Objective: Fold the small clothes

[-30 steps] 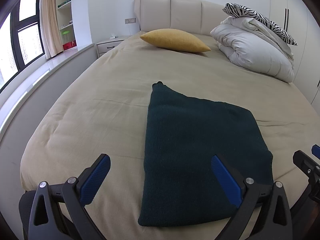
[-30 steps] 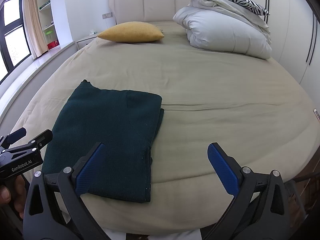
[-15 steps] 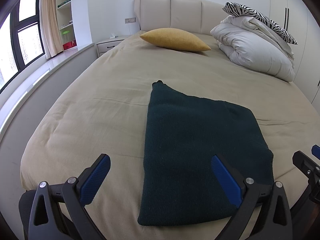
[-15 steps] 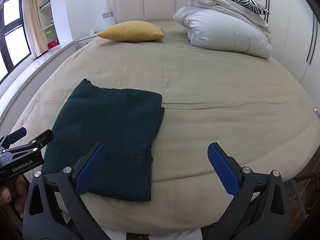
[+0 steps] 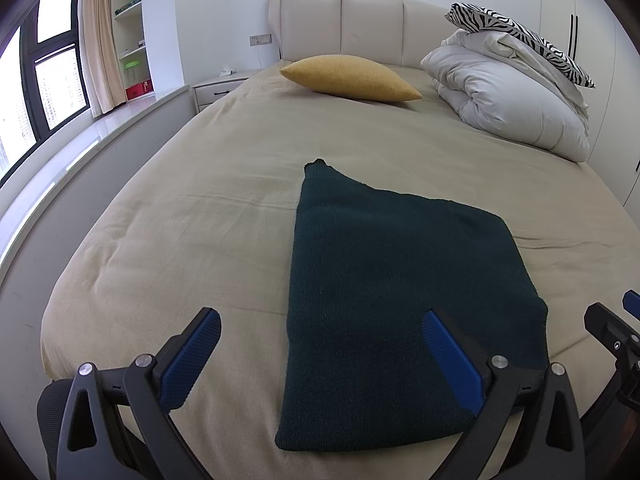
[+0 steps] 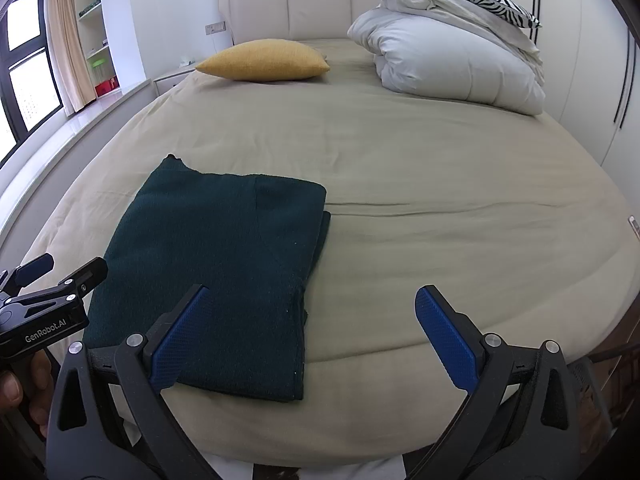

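Note:
A dark green knitted garment (image 5: 400,288) lies folded into a flat rectangle on the beige bed (image 5: 200,208), near its front edge. It also shows in the right wrist view (image 6: 224,256). My left gripper (image 5: 320,356) is open and empty, held above the garment's near edge. My right gripper (image 6: 308,332) is open and empty, above the garment's near right corner. The left gripper also shows at the left edge of the right wrist view (image 6: 52,280).
A yellow pillow (image 5: 348,80) lies near the headboard. A white duvet (image 5: 508,108) with a zebra-print pillow (image 5: 516,32) on top is piled at the back right. A windowsill (image 5: 80,136) runs along the left, a wardrobe (image 6: 600,80) along the right.

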{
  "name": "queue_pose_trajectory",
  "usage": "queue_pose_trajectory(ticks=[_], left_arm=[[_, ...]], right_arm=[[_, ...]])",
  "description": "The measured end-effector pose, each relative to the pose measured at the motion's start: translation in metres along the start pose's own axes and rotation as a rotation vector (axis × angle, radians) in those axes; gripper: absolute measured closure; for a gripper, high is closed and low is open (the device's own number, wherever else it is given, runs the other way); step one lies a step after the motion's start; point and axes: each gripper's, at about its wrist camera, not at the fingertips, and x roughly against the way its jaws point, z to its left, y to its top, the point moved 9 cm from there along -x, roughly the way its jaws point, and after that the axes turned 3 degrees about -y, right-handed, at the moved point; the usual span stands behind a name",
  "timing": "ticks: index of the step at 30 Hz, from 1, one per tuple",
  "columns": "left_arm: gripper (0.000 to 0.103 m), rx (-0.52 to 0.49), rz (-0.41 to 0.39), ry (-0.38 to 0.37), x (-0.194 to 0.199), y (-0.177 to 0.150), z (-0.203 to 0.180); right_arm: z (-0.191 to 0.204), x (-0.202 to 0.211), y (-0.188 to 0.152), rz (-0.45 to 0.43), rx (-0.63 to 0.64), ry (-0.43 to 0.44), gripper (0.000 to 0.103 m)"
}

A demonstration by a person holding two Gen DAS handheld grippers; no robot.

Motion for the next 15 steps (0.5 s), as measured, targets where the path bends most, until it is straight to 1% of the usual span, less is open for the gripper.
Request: queue_pose_trajectory(ticks=[15], left_arm=[[0.0,-0.001,0.001,0.0,-0.0007,0.0022,0.0009]], right_arm=[[-0.0005,-0.0008,0.0001,0.002,0.0,0.002,0.0]])
